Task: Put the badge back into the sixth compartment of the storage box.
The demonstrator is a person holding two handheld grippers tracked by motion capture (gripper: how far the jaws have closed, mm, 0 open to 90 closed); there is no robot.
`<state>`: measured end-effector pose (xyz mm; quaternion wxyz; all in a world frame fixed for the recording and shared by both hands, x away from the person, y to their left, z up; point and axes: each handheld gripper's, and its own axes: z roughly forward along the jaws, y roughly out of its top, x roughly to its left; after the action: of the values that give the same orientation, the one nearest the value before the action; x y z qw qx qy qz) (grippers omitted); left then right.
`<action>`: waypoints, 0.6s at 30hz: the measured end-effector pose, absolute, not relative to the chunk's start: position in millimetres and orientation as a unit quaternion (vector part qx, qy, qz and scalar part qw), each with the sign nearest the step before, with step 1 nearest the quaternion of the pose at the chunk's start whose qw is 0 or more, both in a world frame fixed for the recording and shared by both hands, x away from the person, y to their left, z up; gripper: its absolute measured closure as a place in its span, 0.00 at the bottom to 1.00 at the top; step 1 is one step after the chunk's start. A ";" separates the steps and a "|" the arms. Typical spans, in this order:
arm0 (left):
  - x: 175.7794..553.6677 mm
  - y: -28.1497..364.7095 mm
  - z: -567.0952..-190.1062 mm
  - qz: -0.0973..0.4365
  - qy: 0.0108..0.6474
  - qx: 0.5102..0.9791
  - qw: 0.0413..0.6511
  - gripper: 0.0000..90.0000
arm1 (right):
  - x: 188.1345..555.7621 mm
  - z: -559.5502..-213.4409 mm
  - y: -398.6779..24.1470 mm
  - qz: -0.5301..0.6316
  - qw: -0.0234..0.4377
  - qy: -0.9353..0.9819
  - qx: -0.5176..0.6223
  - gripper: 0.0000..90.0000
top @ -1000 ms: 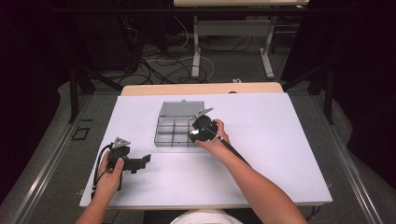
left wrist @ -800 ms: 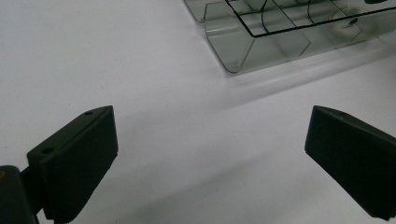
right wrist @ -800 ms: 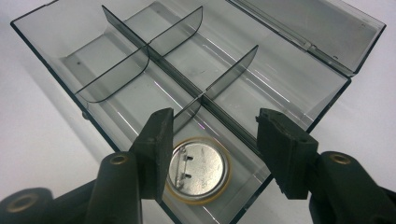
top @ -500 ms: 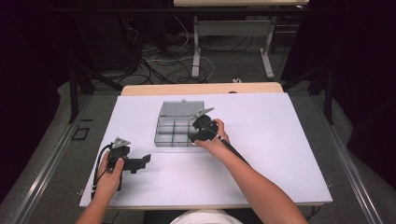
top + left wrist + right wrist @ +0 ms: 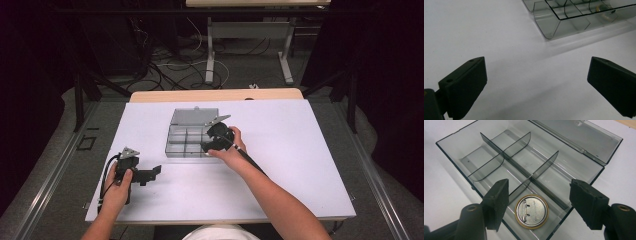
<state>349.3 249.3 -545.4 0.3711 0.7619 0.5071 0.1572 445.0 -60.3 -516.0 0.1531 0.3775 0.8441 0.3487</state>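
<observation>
Your right gripper (image 5: pixel 209 145) hangs over the near right corner of the clear compartment box (image 5: pixel 187 137), which stands on the white tabletop (image 5: pixel 300 150) with its lid (image 5: pixel 195 118) folded back flat on the far side. In the right gripper view its two fingers (image 5: pixel 497 200) stand apart, having just been opening, and neither pad presses on anything. Between and below them lies a round pin badge (image 5: pixel 531 211), face down, its metal back and clasp pin upward. The badge rests flat on the floor of the compartment nearest that camera, just beside a curved divider (image 5: pixel 520 190), and touches neither finger. The other compartments seen in that view hold nothing that can be made out.

Your left gripper (image 5: pixel 150 173) rests low on the near left part of the tabletop, well apart from the box, held in your left hand (image 5: pixel 117 187), with its cable looping down beside the wrist. In the left gripper view its fingers (image 5: pixel 465 86) are spread wide with only bare tabletop between them; a corner of the box (image 5: pixel 554 25) shows at the top of that view, ahead and to one side. A small pale item lies in one of its far cells, too indistinct to identify.
</observation>
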 end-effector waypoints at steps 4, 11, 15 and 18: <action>349.5 249.2 -545.7 0.158 0.508 0.761 0.372 0.03 | 444.5 -515.8 -61.0 0.359 0.161 0.838 0.378 0.28; 350.4 247.6 -546.3 0.156 0.508 0.761 0.372 0.03 | 441.8 -514.4 -61.9 0.359 0.157 0.835 0.387 0.18; 350.3 247.6 -546.1 0.156 0.508 0.761 0.372 0.03 | 442.1 -511.8 -64.6 0.353 0.158 0.840 0.381 0.16; 349.9 248.4 -545.8 0.157 0.507 0.762 0.371 0.03 | 440.6 -512.1 -65.2 0.354 0.162 0.833 0.393 0.15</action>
<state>349.9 248.4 -545.8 0.3707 0.7619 0.5072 0.1573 440.6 -65.2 -512.1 0.1620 0.3926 0.8331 0.3544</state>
